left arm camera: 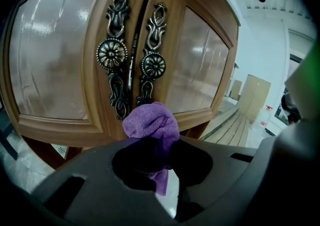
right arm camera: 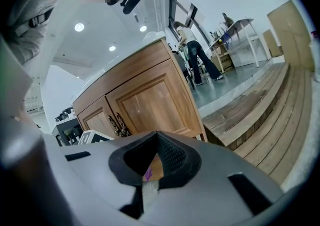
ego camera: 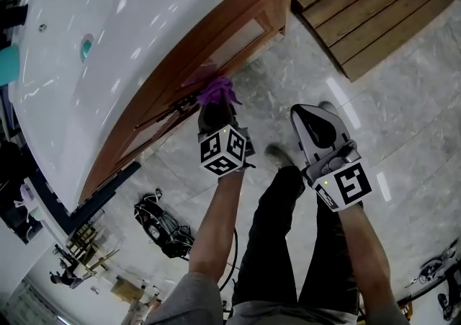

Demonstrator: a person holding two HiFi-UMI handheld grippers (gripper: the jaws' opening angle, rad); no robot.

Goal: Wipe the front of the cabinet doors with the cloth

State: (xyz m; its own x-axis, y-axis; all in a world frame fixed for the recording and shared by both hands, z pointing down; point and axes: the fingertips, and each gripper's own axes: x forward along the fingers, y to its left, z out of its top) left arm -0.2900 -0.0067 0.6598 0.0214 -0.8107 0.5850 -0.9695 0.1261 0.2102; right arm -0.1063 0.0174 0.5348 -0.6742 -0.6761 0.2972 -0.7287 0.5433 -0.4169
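The wooden cabinet has two frosted-glass doors, the left door [left arm camera: 55,64] and the right door [left arm camera: 200,64], with ornate dark metal handles [left arm camera: 112,54] where they meet. My left gripper [left arm camera: 152,145] is shut on a bunched purple cloth [left arm camera: 150,122], held just below the handles at the doors' seam. Seen from the head, the cloth [ego camera: 216,89] sits against the cabinet front [ego camera: 216,35] ahead of the left gripper [ego camera: 215,106]. My right gripper [ego camera: 306,111] hangs apart to the right over the floor. Its jaws [right arm camera: 156,137] are shut and hold nothing.
A white countertop [ego camera: 108,50] with a drain [ego camera: 86,46] overhangs the cabinet. Wooden steps [ego camera: 374,14] rise right of the cabinet. A dark bundle of gear [ego camera: 162,226] lies on the marble floor. The person's legs [ego camera: 281,230] are below. Another person [right arm camera: 197,54] stands far off.
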